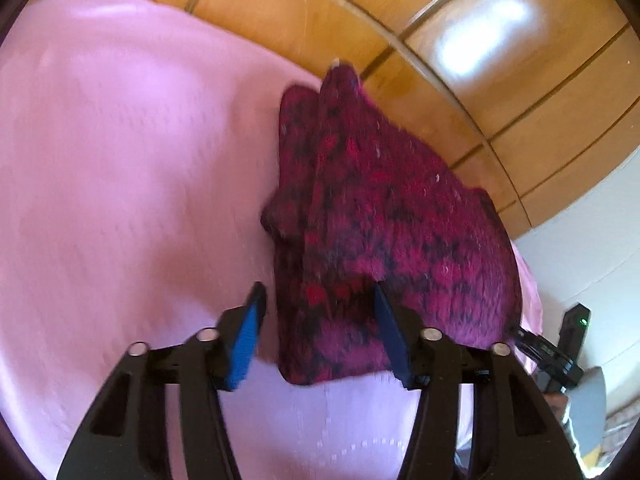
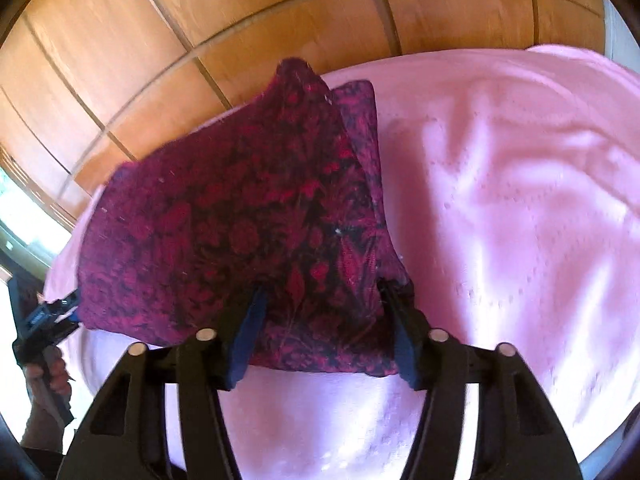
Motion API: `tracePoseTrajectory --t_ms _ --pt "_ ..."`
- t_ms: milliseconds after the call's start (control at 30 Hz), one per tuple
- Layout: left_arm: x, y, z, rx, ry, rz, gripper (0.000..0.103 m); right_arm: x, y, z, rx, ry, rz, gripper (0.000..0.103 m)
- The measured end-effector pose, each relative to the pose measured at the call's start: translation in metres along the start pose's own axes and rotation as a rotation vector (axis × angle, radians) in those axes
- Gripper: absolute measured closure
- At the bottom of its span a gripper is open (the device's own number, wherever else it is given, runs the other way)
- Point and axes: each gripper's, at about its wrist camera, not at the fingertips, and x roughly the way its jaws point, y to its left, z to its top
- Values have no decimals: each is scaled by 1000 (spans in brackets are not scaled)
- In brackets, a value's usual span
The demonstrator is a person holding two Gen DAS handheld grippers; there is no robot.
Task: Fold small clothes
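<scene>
Wooden wardrobe panelling (image 2: 168,40) fills the background in both wrist views — warm orange-brown doors divided by dark grooves, with a bright glare patch on one panel in the left wrist view. A pale wall (image 1: 592,248) shows beside it at the right edge of that view, and a strip of bright window (image 2: 24,208) at the left edge of the right wrist view.

Below the panelling spreads a pink blanket (image 2: 520,200), softly creased, with a faint dotted pattern; it covers nearly all of the surface in sight.

On the blanket lies the magenta and black knitted garment (image 1: 384,216), already doubled over, one layer lapping another, close to the blanket's far edge by the wardrobe.

Both frames are motion-blurred. The left gripper (image 1: 318,300) has its jaws spread wide, its right finger against the garment's near edge and its left finger over bare blanket — nothing is pinched. The right gripper (image 2: 320,292) likewise stands wide apart, its fingers straddling the garment's near corner without clamping it.
</scene>
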Motion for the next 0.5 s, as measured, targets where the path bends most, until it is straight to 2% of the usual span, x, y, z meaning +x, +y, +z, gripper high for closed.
tracePoseTrajectory --t_ms 33,67,100,200,367,500 --pt "-1 -2 -1 3 5 -15 77 2 -1 2 9 8 10 70" --pt "-5 -6 -2 18 -1 -9 91 -1 1 5 19 13 23 83" --pt "-9 -8 -2 31 1 -21 91 -1 4 10 11 10 23 88" --pt "-23 -15 -3 64 7 -29 93 -14 1 18 8 10 76 91" --pt "-51 -14 -17 47 33 -66 93 -45 -4 5 24 28 160 91" --pt "-66 -16 -37 49 58 -57 93 -47 2 -4 -14 83 146 91"
